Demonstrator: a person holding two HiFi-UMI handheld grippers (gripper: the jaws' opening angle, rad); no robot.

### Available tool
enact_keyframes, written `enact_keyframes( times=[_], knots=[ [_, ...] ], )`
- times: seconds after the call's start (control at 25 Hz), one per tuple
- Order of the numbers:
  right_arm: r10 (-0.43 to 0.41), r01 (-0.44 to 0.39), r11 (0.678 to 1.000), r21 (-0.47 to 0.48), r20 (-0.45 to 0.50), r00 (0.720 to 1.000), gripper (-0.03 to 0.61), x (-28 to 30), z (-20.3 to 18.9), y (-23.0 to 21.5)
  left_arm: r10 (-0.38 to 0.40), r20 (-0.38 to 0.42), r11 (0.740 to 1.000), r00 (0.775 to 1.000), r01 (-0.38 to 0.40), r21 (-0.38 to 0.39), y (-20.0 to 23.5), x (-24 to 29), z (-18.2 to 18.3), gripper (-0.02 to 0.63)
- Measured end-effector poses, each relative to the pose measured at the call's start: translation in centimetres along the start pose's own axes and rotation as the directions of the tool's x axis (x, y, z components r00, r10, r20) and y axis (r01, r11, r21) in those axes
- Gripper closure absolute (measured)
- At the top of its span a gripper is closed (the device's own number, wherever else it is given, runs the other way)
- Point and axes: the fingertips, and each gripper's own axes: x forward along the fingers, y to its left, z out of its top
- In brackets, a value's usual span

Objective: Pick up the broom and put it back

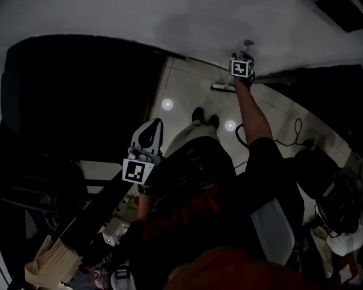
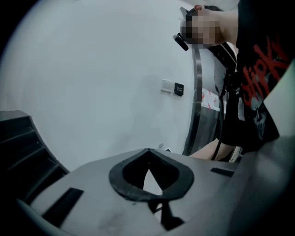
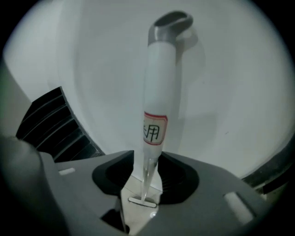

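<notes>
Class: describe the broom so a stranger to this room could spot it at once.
Start at the white wall beyond the tiled floor. The broom stands at it, between the right gripper's open jaws. Its white handle has a red-bordered label and a grey loop on top.

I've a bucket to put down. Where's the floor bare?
Bare tiles lie between the dark furniture, the shoes and the broom at the wall. A smaller patch sits between shoes and cable. Crowded: lower left around the basket, and far right by the bag.
</notes>
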Motion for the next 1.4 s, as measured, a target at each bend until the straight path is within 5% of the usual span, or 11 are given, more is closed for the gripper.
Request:
enact_keyframes(
  times=[0.08, 0.2, 0.32, 0.44, 0.56, 0.68, 0.84, 1.16, 1.28, 1.4],
  knots=[
    [-0.042, 0.042, 0.999, 0.016, -0.004, 0.999, 0.488, 0.0, -0.5, -1.1, 0.018, 0.0, 1.0, 1.0, -0.018, -0.009, 0.2, -0.7, -0.4, 0.611],
    [-0.022, 0.021, 0.999, 0.037, 0.032, 0.999, 0.489, -3.1, -1.8, -0.3, 0.039, 0.011, 0.999, 0.999, -0.039, -0.006, -0.9, -2.4, 0.4, 0.611],
    [0.05, -0.05, 0.999, 0.005, 0.033, 0.998, 0.491, -7.9, -5.6, 5.1, 0.027, 0.011, 0.999, 1.0, -0.027, 0.025, -1.3, -4.0, 1.6, 0.611],
    [0.013, -0.013, 1.0, -0.001, 0.057, 0.998, 0.492, -14.1, -7.5, 4.5, -0.089, 0.08, 0.996, 0.993, 0.089, 0.004, -2.4, -0.6, 2.9, 0.611],
    [-0.02, 0.026, 0.999, -0.041, 0.152, 0.988, 0.491, -19.7, -4.3, 1.0, -0.213, 0.196, 0.976, 0.957, 0.219, -0.01, -3.4, 5.1, 5.6, 0.611],
    [0.014, -0.004, 0.999, -0.04, 0.247, 0.969, 0.491, -25.8, -0.9, 3.7, -0.28, 0.204, 0.957, 0.938, 0.29, -0.024, -2.1, 6.5, 7.2, 0.611],
    [0.04, -0.044, 0.999, -0.001, 0.419, 0.907, 0.491, -34.9, 5.3, 4.2, -0.345, 0.216, 0.935, 0.914, 0.354, -0.003, -3.1, 7.4, 9.0, 0.611],
    [0.069, -0.087, 0.996, -0.008, 0.689, 0.721, 0.489, -50.1, 15.6, 4.8, -0.477, 0.229, 0.879, 0.848, 0.464, 0.112, -7.1, 7.7, 11.9, 0.611],
    [0.059, -0.071, 0.997, -0.013, 0.714, 0.698, 0.489, -51.8, 16.5, 4.9, -0.492, 0.229, 0.87, 0.84, 0.476, 0.127, -8.1, 8.1, 12.7, 0.611],
    [0.063, -0.067, 0.998, -0.022, 0.706, 0.705, 0.489, -52.2, 16.0, 5.6, -0.491, 0.244, 0.871, 0.836, 0.467, 0.153, -8.7, 7.9, 12.6, 0.611]
  ],
)
